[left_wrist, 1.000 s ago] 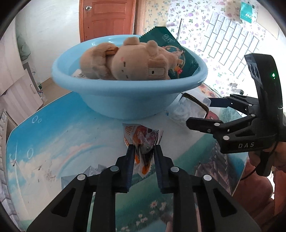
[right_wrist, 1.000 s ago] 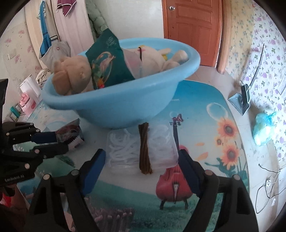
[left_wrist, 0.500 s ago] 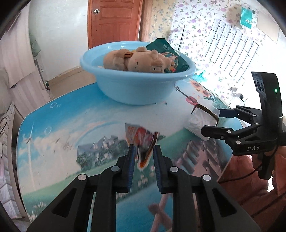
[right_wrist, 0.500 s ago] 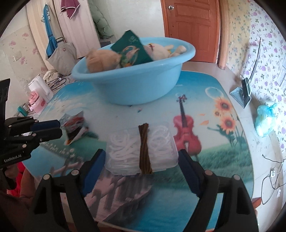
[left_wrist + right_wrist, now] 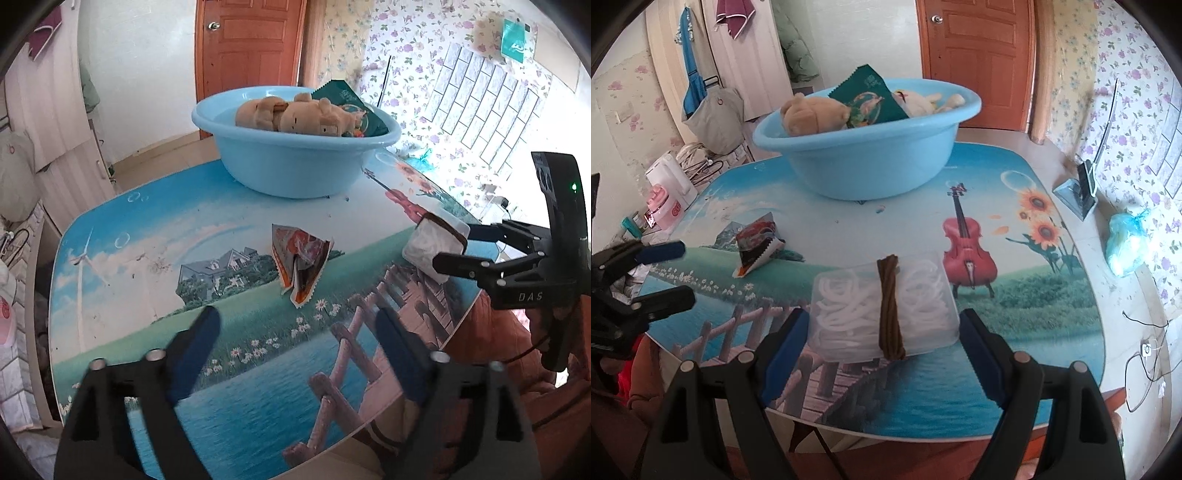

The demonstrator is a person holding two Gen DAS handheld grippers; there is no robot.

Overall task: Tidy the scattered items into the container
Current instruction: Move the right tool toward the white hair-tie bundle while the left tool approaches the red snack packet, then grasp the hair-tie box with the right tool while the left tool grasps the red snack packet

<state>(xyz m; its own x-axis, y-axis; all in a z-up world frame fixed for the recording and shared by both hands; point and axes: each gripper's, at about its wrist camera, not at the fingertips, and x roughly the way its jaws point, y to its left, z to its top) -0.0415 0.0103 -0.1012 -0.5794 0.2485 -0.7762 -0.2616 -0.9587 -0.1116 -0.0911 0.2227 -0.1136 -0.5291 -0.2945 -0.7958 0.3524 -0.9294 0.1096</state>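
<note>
A light blue basin (image 5: 295, 173) (image 5: 864, 166) stands at the table's far side, holding a tan plush toy (image 5: 295, 118) (image 5: 812, 118) and a green packet (image 5: 351, 107) (image 5: 871, 99). An orange snack packet (image 5: 301, 258) (image 5: 757, 243) lies crumpled on the table. My left gripper (image 5: 295, 315) (image 5: 687, 272) hangs open a short way behind the packet, with nothing between its fingers. My right gripper (image 5: 882, 317) (image 5: 452, 246) is shut on a clear box (image 5: 886, 306) (image 5: 428, 240) of white cord with a brown band, near the table's front edge.
The table (image 5: 1015, 332) bears a printed landscape and its rounded front edge is close below both grippers. A white kettle and pink items (image 5: 668, 188) stand off its left side. A blue bag (image 5: 1126, 243) lies on the floor at right. A person's orange clothing (image 5: 491, 332) shows under the right gripper.
Both grippers have drawn back from the basin toward the front edge. The left gripper has opened and let go of the snack packet. The right gripper has carried the clear box back.
</note>
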